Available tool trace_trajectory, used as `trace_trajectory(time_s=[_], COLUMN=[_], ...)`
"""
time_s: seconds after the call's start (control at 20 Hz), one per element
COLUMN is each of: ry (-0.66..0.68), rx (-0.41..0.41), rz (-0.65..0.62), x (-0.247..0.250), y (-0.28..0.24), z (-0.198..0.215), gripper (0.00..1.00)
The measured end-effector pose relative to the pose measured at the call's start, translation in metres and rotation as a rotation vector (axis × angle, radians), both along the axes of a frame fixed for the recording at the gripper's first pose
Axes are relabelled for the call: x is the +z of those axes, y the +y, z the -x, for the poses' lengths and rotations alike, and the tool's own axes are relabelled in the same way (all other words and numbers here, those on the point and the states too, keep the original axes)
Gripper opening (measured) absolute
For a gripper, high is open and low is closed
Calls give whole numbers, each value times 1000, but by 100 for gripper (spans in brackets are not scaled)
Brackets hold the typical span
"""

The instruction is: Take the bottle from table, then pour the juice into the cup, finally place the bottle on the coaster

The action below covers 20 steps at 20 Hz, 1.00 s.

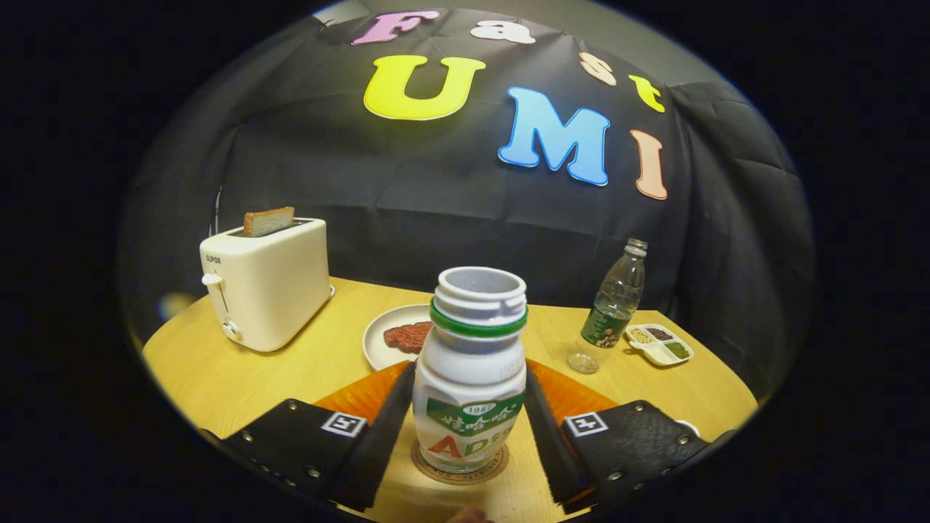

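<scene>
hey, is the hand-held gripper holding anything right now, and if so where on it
Yes. The hand-held gripper holds the white bottle, one finger on each side of its lower body; it stands on the coaster.

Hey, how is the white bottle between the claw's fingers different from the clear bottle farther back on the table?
The white bottle is opaque and squat; the clear bottle is see-through and slim. The white one has a wide open mouth with a green ring below it; the clear one has a narrow neck. The white one stands on a round coaster between the fingers of the claw; the clear one stands on the bare table, beside a sectioned dish. Both stand upright and carry labels.
</scene>
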State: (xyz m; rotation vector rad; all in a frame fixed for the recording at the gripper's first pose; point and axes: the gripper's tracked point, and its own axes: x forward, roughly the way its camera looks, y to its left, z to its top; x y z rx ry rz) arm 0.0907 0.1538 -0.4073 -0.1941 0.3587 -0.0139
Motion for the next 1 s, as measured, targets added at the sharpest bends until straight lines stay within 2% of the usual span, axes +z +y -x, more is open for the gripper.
trace_trajectory(time_s=[0.1, 0.4, 0.6, 0.85, 1.0], ry=[-23, -128, -200, -287, -306], rx=[13, 50, 114, 92, 88], rz=[5, -52, -137, -134, -131], x=[13, 92, 190, 309, 357], y=[2, 3, 7, -17, -27], z=[0, 4, 11, 25, 33], gripper=[97, 96, 96, 96, 96])
